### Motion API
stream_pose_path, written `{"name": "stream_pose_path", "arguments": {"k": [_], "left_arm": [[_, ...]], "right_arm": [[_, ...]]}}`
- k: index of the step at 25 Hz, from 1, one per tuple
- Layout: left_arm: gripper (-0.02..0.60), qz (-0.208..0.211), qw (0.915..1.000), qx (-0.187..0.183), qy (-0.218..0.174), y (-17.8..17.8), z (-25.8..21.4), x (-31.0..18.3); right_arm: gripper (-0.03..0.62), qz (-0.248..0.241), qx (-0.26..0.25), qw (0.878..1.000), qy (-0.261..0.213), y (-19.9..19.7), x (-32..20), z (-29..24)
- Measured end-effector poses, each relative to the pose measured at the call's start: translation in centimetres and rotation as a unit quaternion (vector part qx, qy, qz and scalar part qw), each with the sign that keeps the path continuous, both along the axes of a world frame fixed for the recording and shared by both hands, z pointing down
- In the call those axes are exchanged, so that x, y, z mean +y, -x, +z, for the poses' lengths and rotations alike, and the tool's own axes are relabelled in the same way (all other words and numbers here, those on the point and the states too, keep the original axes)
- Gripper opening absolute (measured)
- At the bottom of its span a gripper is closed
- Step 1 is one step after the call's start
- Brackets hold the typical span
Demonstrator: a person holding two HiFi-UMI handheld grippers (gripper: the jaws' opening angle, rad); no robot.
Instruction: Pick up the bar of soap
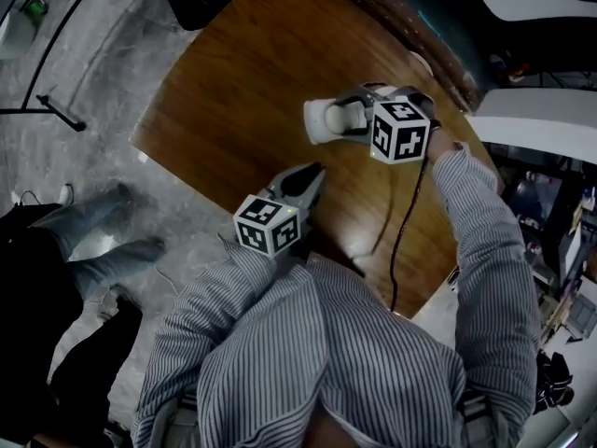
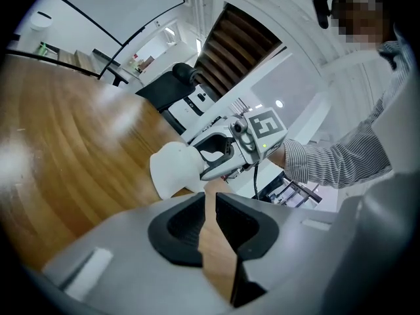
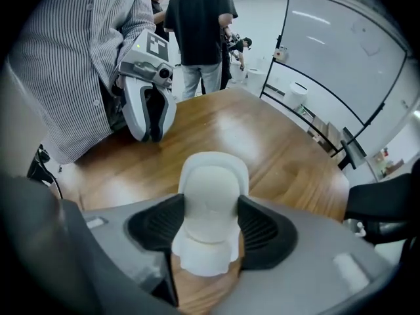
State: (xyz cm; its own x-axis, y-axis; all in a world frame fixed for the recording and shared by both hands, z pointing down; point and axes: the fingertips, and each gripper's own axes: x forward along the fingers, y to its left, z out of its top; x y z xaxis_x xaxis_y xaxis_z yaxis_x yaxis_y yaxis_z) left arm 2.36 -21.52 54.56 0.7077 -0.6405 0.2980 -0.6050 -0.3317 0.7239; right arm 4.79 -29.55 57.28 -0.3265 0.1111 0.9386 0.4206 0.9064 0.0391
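Observation:
The bar of soap (image 1: pixel 318 119) is a white rounded block resting on the brown wooden table (image 1: pixel 233 101). My right gripper (image 1: pixel 338 118) reaches round it from the right. In the right gripper view the soap (image 3: pixel 213 176) fills the space between the wide-spread jaws of the right gripper (image 3: pixel 210 207), whose black pads stand right beside its sides. From the left gripper view the soap (image 2: pixel 172 170) sticks out beyond those jaws. My left gripper (image 1: pixel 314 172) hovers nearer to me, jaws together with only a thin slit and nothing in them (image 2: pixel 211 199).
The right gripper's black cable (image 1: pixel 401 241) trails over the table towards its near right edge. A person's legs (image 1: pixel 103 241) stand on the floor left of the table. More people (image 3: pixel 200 31) stand beyond the table's far end. A black chair (image 3: pixel 387 202) sits at the right.

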Motion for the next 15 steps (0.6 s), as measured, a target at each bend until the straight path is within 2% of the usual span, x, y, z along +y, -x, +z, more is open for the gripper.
{"name": "stream_pose_path", "arguments": {"k": [4,8,10,12,15], "left_arm": [[0.055,0.007,0.9999,-0.004,-0.007,0.0,-0.6,0.4],[0.054,0.015,0.9996,-0.013,-0.022,0.1,-1.9,0.6],[0.052,0.023,0.999,-0.018,-0.033,0.3,-2.7,0.7],[0.052,0.032,0.9983,-0.023,-0.042,0.5,-3.5,0.9],[0.052,0.038,0.9974,-0.034,-0.05,1.2,-4.3,1.7]], "right_arm": [[0.256,0.023,-0.01,0.999,-0.044,-0.3,0.4,-0.6],[0.258,0.116,-0.059,0.99,-0.045,-0.8,0.6,-3.2],[0.256,0.178,-0.094,0.979,-0.045,-1.2,0.7,-4.8],[0.256,0.239,-0.128,0.961,-0.048,-1.7,0.9,-6.4],[0.256,0.321,-0.194,0.926,-0.05,-2.0,2.2,-9.5]]}}
